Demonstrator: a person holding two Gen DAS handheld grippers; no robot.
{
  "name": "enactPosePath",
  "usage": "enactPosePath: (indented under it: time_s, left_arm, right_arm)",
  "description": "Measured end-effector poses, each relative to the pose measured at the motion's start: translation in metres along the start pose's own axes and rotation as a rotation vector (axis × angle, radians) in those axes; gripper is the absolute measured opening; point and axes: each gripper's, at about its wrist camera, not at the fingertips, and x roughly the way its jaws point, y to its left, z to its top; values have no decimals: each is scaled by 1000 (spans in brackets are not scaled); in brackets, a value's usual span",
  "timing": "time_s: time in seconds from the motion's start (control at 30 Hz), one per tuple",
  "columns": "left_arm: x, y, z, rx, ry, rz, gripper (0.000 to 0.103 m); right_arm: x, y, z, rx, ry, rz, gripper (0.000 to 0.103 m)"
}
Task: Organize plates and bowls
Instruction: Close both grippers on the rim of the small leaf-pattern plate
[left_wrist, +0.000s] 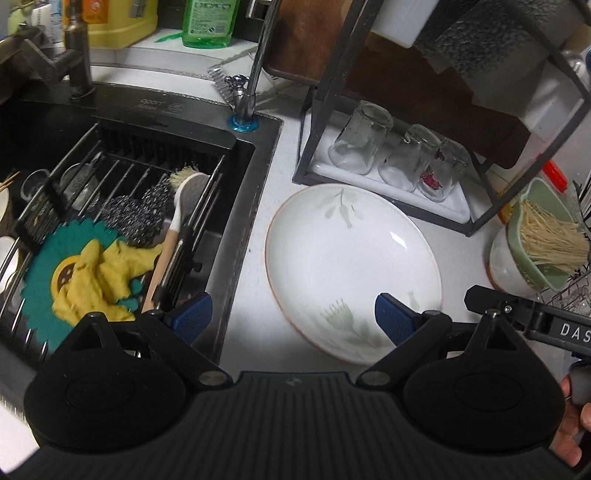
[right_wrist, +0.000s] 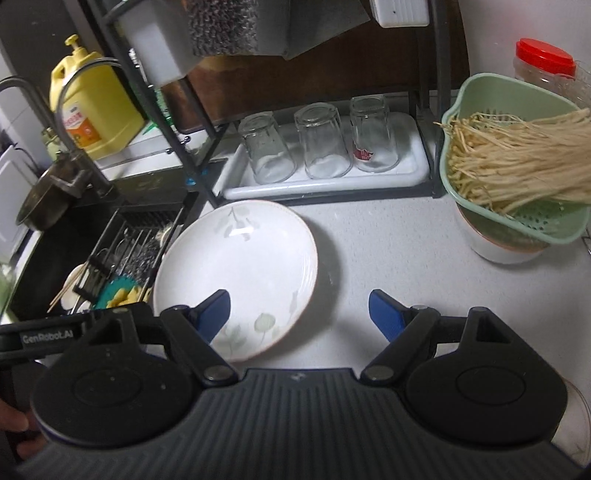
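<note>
Left wrist view, left to right: the sink (left_wrist: 243, 177) at centre left holds a rack (left_wrist: 122, 173) with scourers, a brush and a yellow cloth (left_wrist: 96, 280), presumably left to drain. The left tongs (left_wrist: 293, 319) stand wide apart and empty, straddling the near left rim of the plate (left_wrist: 351, 273), which lies flat on the white surface (left_wrist: 273, 173) at frame centre. Upturned glasses (left_wrist: 360, 138) dry on a tray at upper right.

Right wrist view: the right tongs (right_wrist: 299, 314) likewise gape, holding nothing, one pad over the plate's near edge. A green colander (right_wrist: 517, 221) of noodles sits at right.
</note>
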Motion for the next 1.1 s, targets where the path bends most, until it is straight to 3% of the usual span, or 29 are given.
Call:
enactPosePath:
  time_s: [0.3, 0.57, 0.73, 0.97, 1.1]
  left_arm:
    - [38, 8, 28, 53, 52, -56, 89]
    - [60, 14, 43, 79, 81, -105, 65]
    - [74, 15, 48, 76, 116, -141, 54]
    - [86, 16, 48, 73, 129, -152, 51]
    - [92, 15, 50, 93, 122, -155, 51]
  right_arm:
    - [33, 7, 13, 59, 16, -46, 74]
    - [54, 10, 21, 84, 41, -87, 66]
    - [64, 5, 22, 111, 64, -123, 55]
    - [76, 4, 25, 117, 92, -129, 38]
    - [82, 4, 26, 130, 101, -137, 37]
